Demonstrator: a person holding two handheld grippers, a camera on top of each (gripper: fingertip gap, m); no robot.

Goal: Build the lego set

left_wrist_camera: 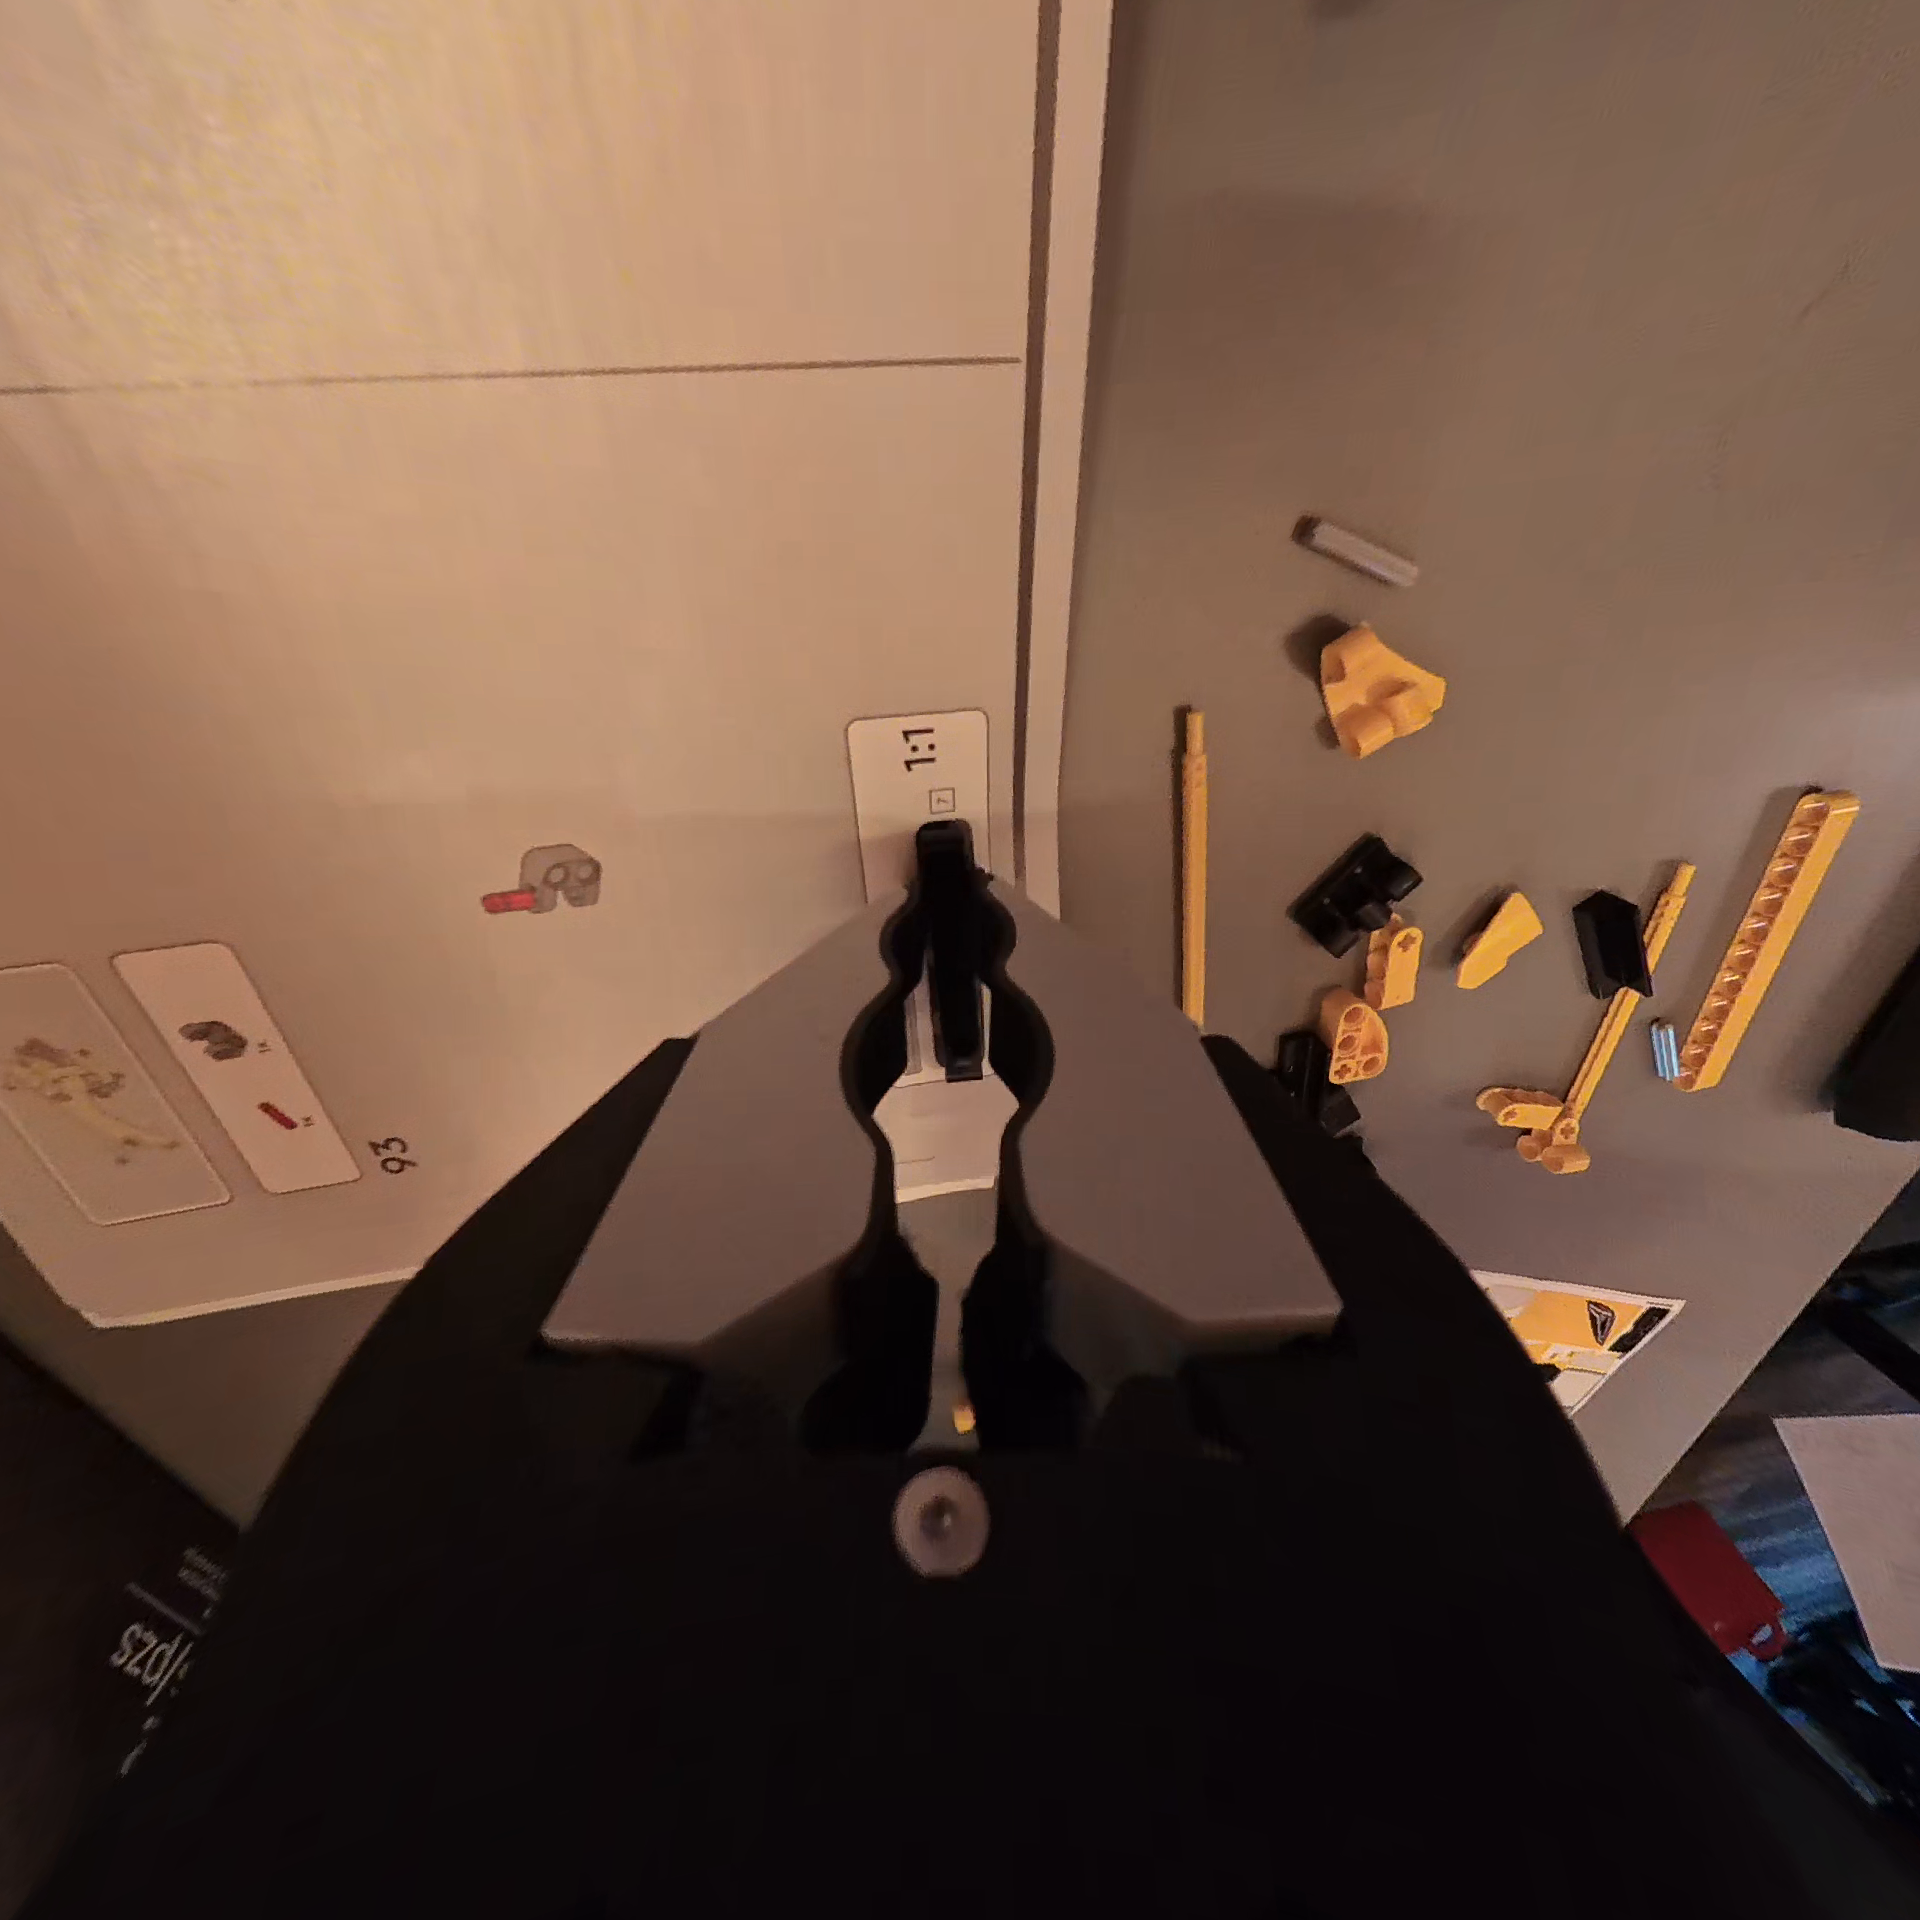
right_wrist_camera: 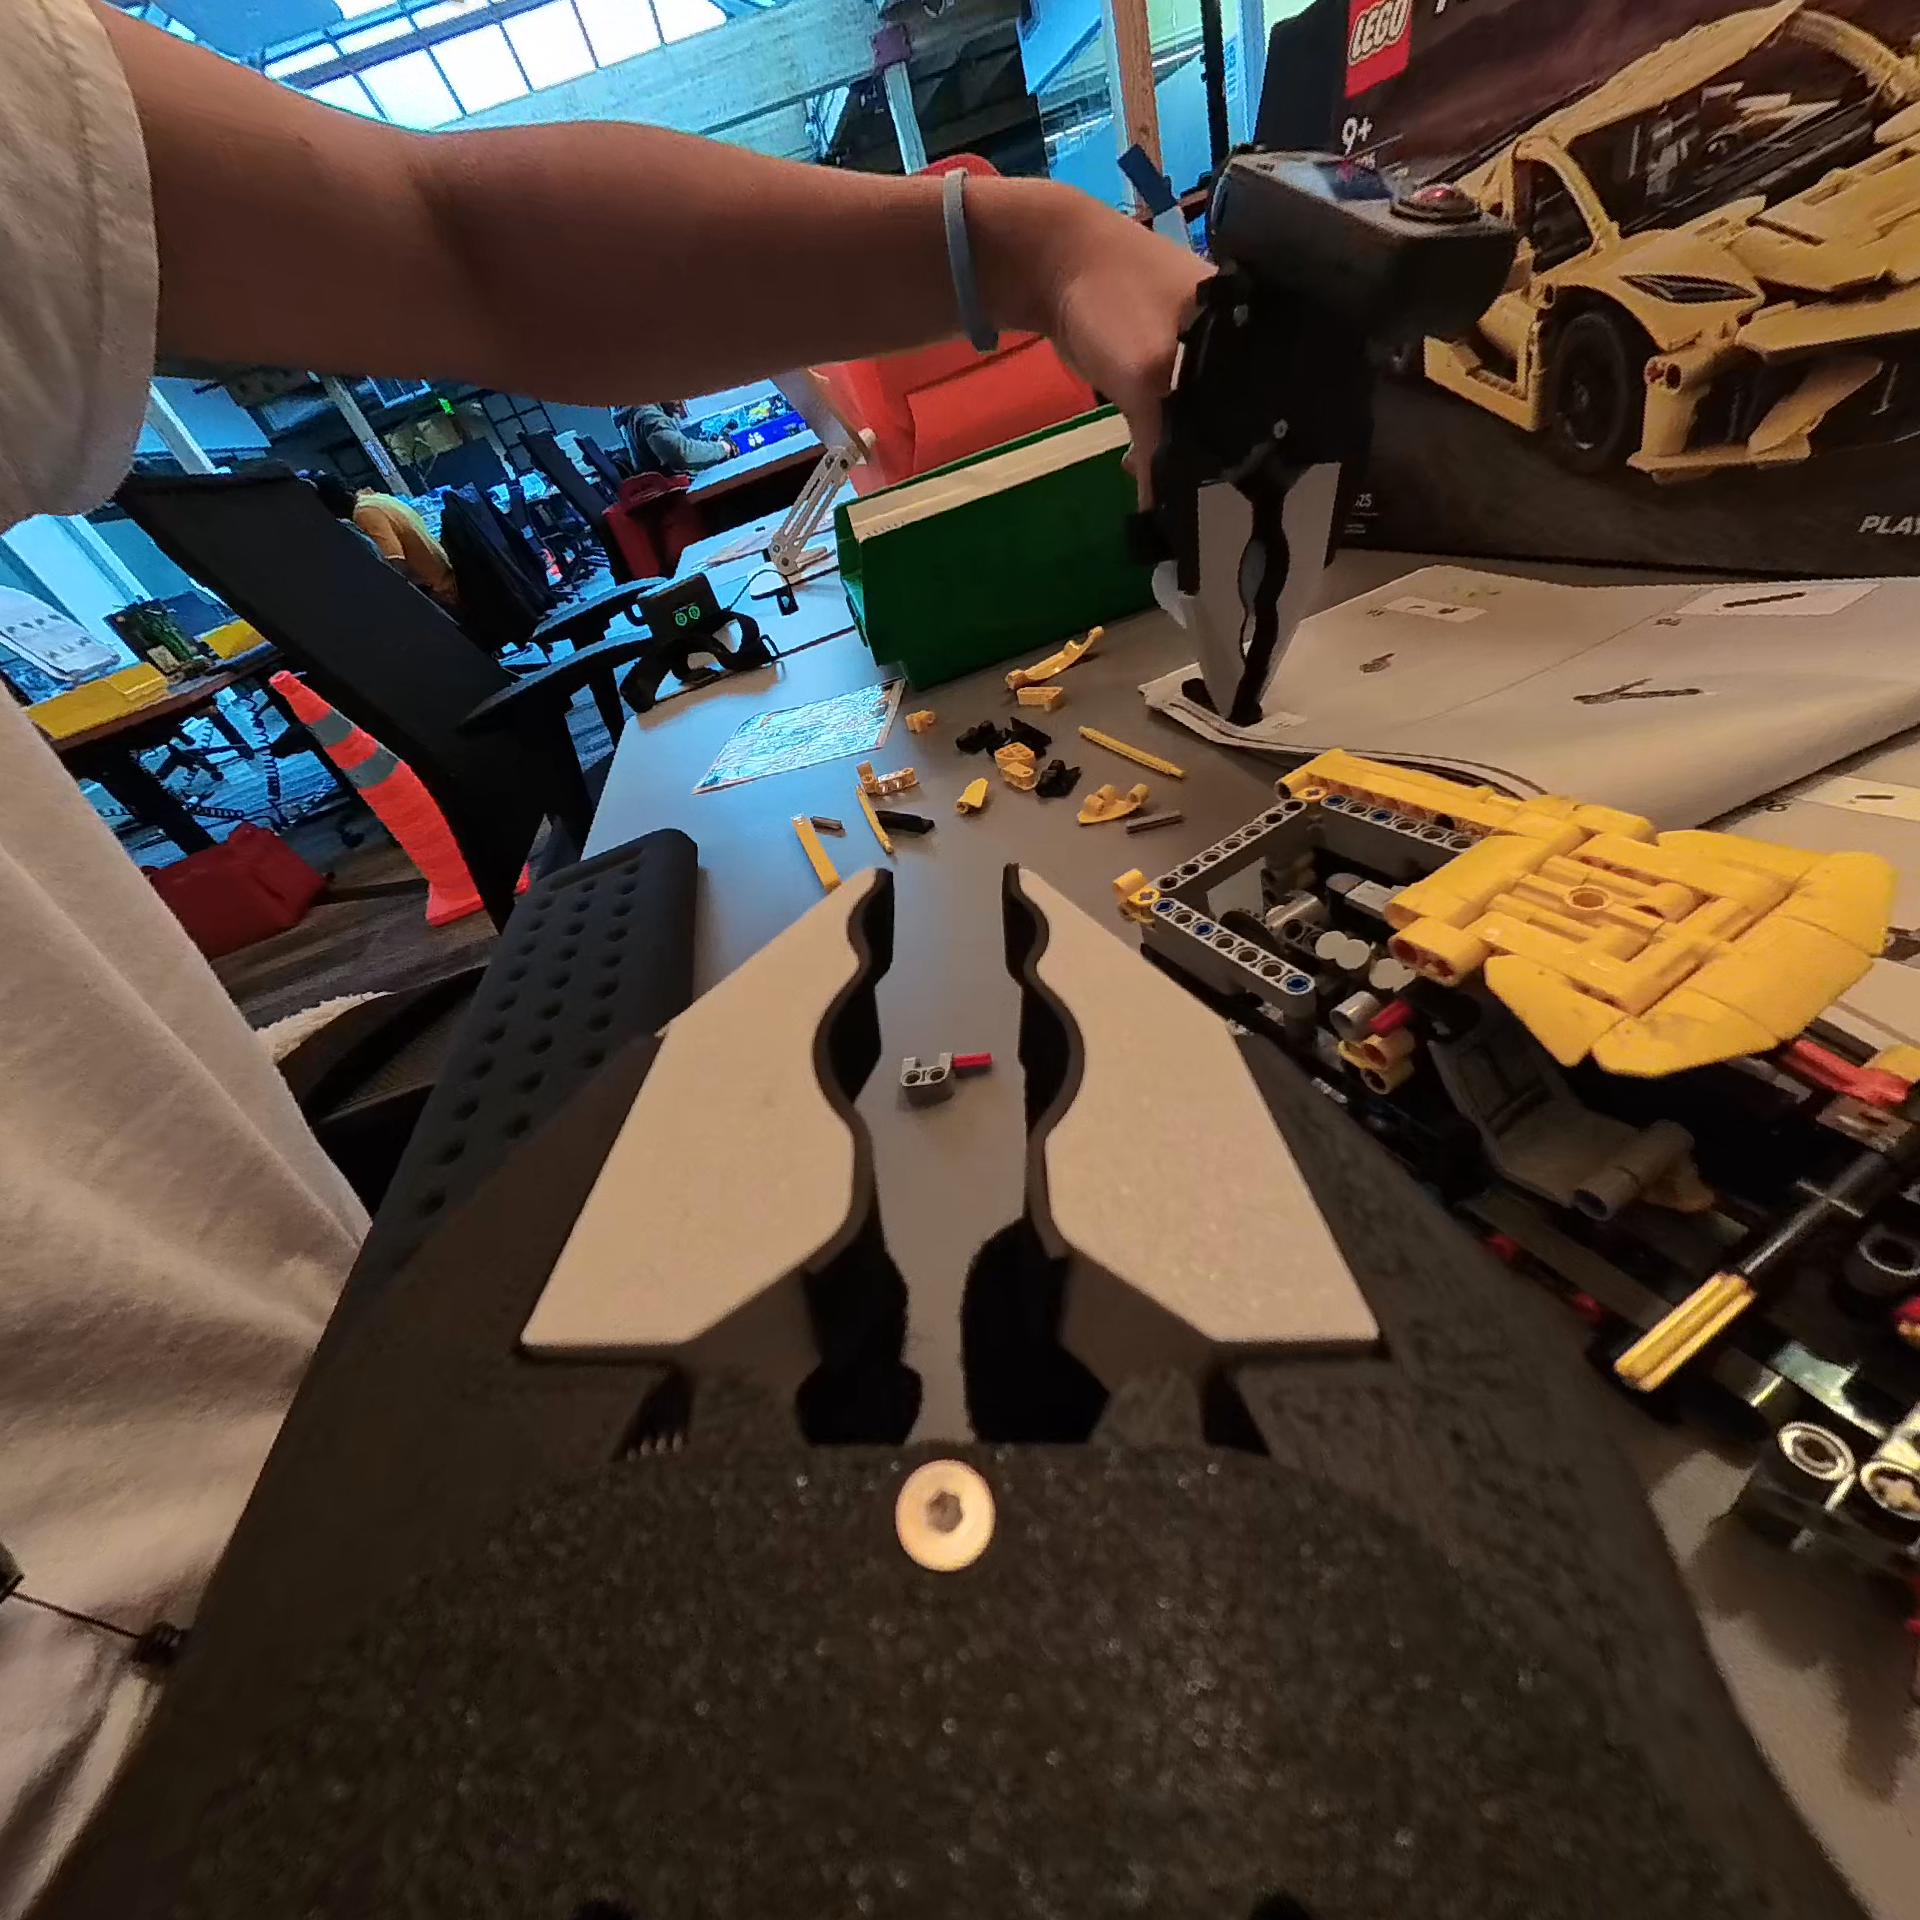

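My left gripper (left_wrist_camera: 948, 904) is shut on a black axle piece (left_wrist_camera: 951, 935) and holds its tip on the measuring box of the open instruction booklet (left_wrist_camera: 520, 623). It also shows in the right wrist view (right_wrist_camera: 1242, 696), pointing down onto the booklet (right_wrist_camera: 1558, 665). My right gripper (right_wrist_camera: 948, 904) is open and empty, low over the grey table (right_wrist_camera: 758, 862). A small grey connector with a red pin (right_wrist_camera: 940, 1075) lies on the table between its fingers. The partly built yellow and black car (right_wrist_camera: 1558, 956) lies to the right.
Loose yellow and black pieces (left_wrist_camera: 1455, 935) lie right of the booklet, also in the right wrist view (right_wrist_camera: 1018, 758). A sticker sheet (left_wrist_camera: 1579, 1330) lies near the table edge. A green bin (right_wrist_camera: 987, 551), the set's box (right_wrist_camera: 1610, 260) and an armrest (right_wrist_camera: 540, 997) stand around. About 30 cm separates my left fingertips from my right.
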